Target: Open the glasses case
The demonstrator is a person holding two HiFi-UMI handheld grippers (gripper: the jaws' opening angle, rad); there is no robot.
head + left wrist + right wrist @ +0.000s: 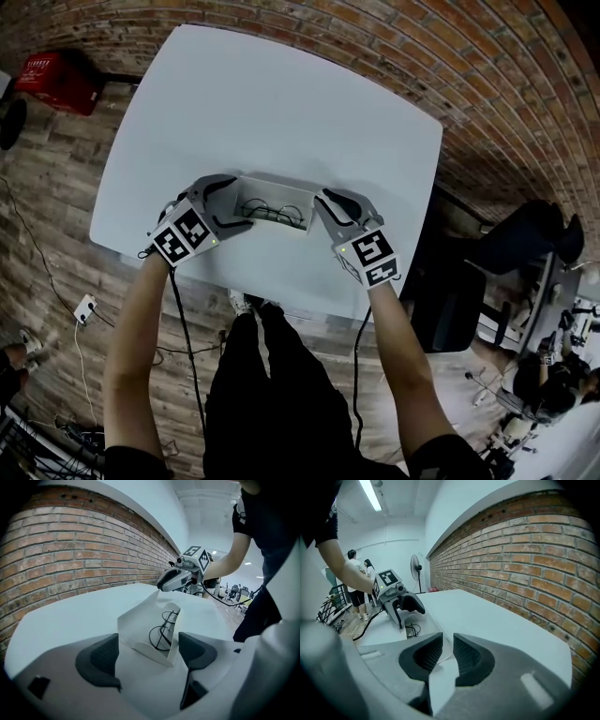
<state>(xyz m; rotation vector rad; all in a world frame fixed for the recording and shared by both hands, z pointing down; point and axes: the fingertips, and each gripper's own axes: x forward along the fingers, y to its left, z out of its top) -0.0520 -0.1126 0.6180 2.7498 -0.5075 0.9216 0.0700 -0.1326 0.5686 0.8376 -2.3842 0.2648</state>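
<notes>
White desk [281, 103], bare but for the work. Glasses case [272, 185] sits by the near edge, about midway along it, long side parallel to that edge. It is white and stiff-walled, already partly open, with the inside showing.

Left tongs [242, 204] spread wide, with the case's left end between the pads and both walls touching them. Right tongs [321, 208] nearly together, pinching a thin white flap [440, 677] at the case's right end.

Step in hand, as I judge it: folding the flap out. The left should only steady the case, since squeezing could buckle the walls. The right should pull along the fold, slowly, with the base kept flat on the desk.

Dark wire-rimmed glasses [274, 213] lie inside; tipping the case could spill them.

Writing: none seen on the case. Marker cubes carry black-and-white squares only. Red box [58, 80] on the floor past the far left corner has pale print, too small to read.
</notes>
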